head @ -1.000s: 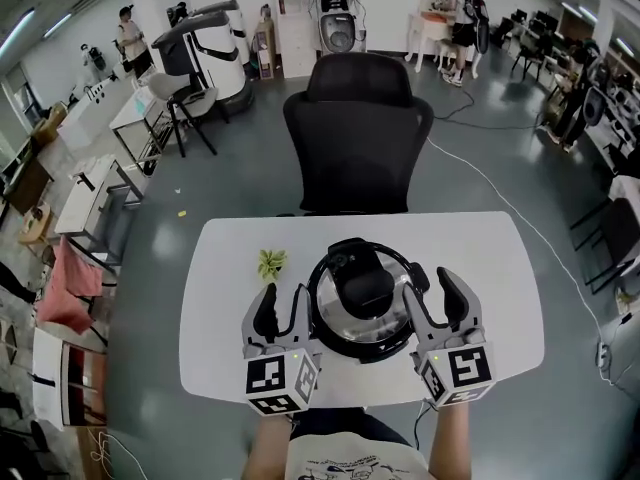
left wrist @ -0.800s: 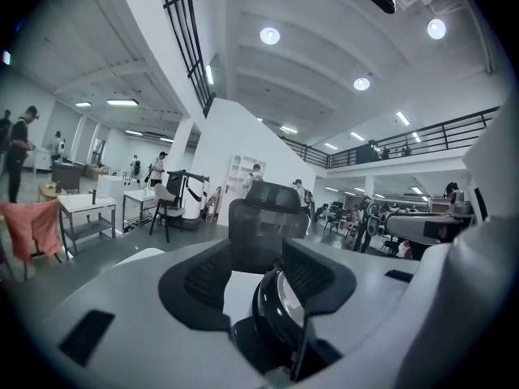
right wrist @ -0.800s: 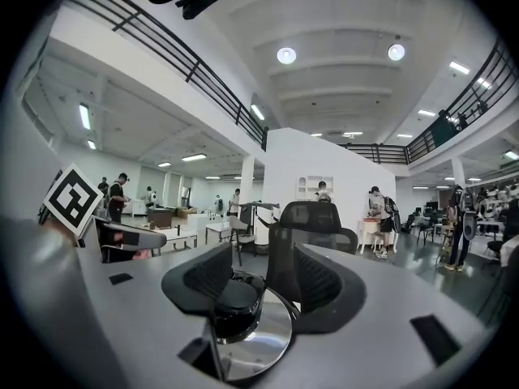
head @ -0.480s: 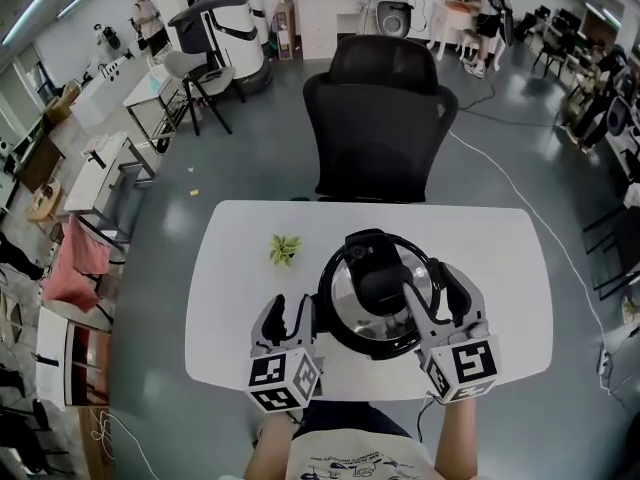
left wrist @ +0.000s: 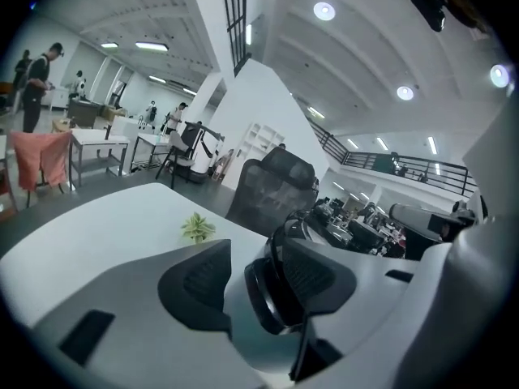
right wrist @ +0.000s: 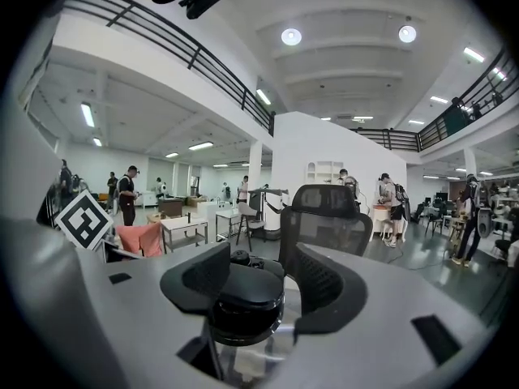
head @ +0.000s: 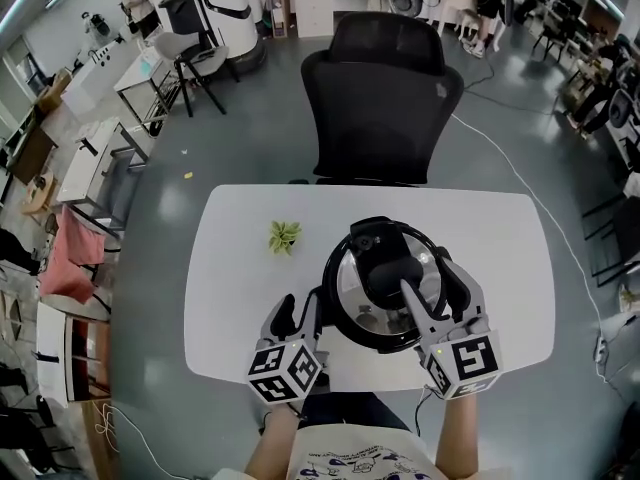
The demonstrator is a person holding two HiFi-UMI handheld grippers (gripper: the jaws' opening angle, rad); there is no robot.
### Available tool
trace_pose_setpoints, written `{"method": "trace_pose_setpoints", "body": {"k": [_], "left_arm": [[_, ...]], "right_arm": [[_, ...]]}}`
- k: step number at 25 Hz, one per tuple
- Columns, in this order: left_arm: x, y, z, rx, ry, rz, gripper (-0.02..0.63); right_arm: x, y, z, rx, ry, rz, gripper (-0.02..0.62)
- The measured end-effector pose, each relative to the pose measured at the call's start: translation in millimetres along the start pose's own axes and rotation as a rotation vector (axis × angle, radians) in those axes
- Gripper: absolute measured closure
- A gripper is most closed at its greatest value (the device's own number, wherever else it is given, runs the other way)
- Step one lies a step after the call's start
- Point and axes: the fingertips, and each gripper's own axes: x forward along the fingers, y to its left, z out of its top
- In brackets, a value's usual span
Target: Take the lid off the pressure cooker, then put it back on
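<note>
Items: one pressure cooker (head: 396,344), lid (head: 352,294) on; one plant (head: 284,236) left of it. Right gripper (head: 427,276), jaws just opening, straddles lid knob (head: 385,276). Left gripper (head: 298,308) beside cooker, jaws spread.

In the head view the right gripper's (head: 425,273) fingers (head: 415,310) cover the lower right of the lid (head: 352,290) of the pressure cooker (head: 330,318), the bottom edge cuts off the person's arms (head: 455,433), and in the left gripper view the left gripper's (left wrist: 255,270) fingers hide the pressure cooker's lower part.
</note>
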Motion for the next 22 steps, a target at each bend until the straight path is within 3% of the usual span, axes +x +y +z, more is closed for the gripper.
{"method": "trace_pose_setpoints", "body": {"k": [12, 22], "left_arm": [[19, 8, -25, -0.229, 0.05, -0.041, 0.413], [25, 6, -30, -0.296, 0.049, -0.087, 0.471]], "right_arm": [[17, -1, -7, 0.013, 0.036, 0.043, 0.322], [27, 20, -20, -0.088, 0.158, 0.24, 0.293]]}}
